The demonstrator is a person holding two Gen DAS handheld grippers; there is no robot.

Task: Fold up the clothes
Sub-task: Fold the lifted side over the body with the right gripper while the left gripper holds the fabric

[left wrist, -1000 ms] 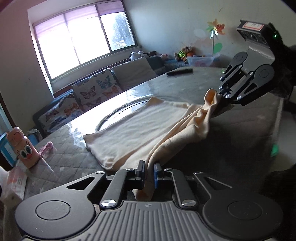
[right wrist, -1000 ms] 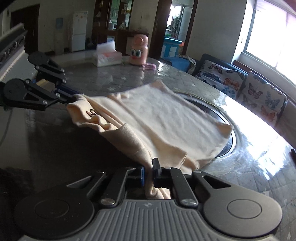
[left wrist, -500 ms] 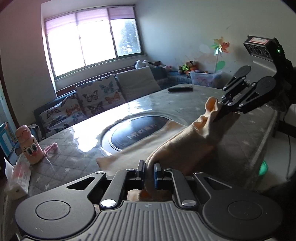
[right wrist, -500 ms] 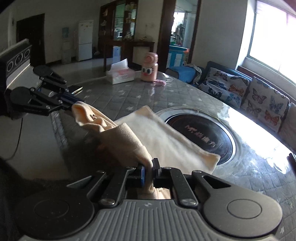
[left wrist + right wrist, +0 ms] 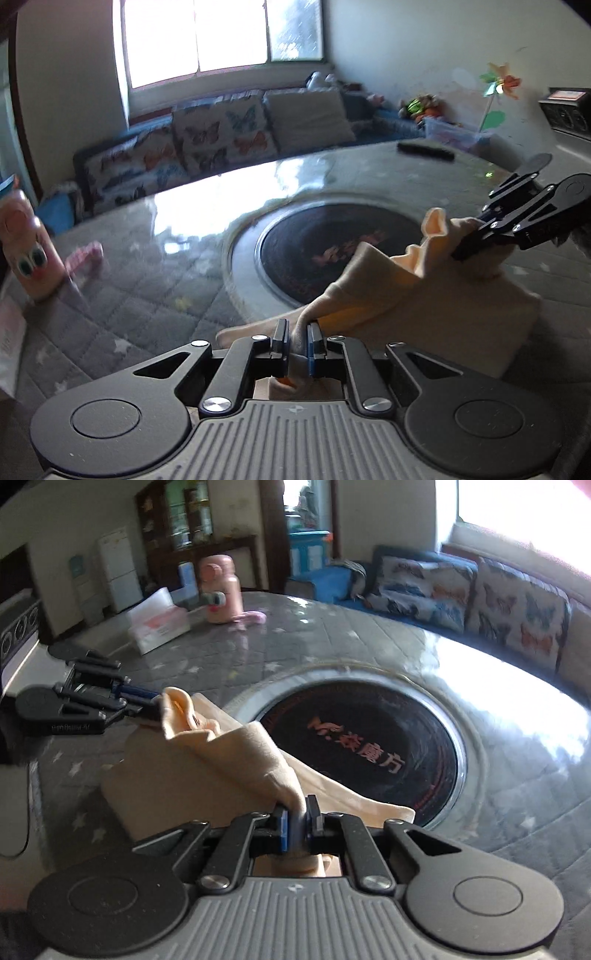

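A pale peach garment [image 5: 424, 306] is held up between both grippers, its lower part resting on the grey quilted table [image 5: 147, 295]. My left gripper [image 5: 297, 341] is shut on one edge of the garment. My right gripper [image 5: 298, 825] is shut on the other edge of the same garment [image 5: 207, 775]. The right gripper also shows in the left wrist view [image 5: 476, 236], pinching a bunched corner. The left gripper shows in the right wrist view [image 5: 147, 701], clamped on the other corner. The cloth sags in a fold between them.
A round black inset [image 5: 365, 746] with red lettering sits in the table's middle. A pink cartoon bottle [image 5: 219, 590] and a tissue pack [image 5: 159, 624] stand at the far side. A dark remote [image 5: 424, 150] lies far off. A butterfly-cushion sofa [image 5: 207, 140] runs behind the table.
Both grippers have lifted the garment and drawn it back toward the near edge, off the black inset, which is now fully uncovered. The cloth is bunched and doubled over.
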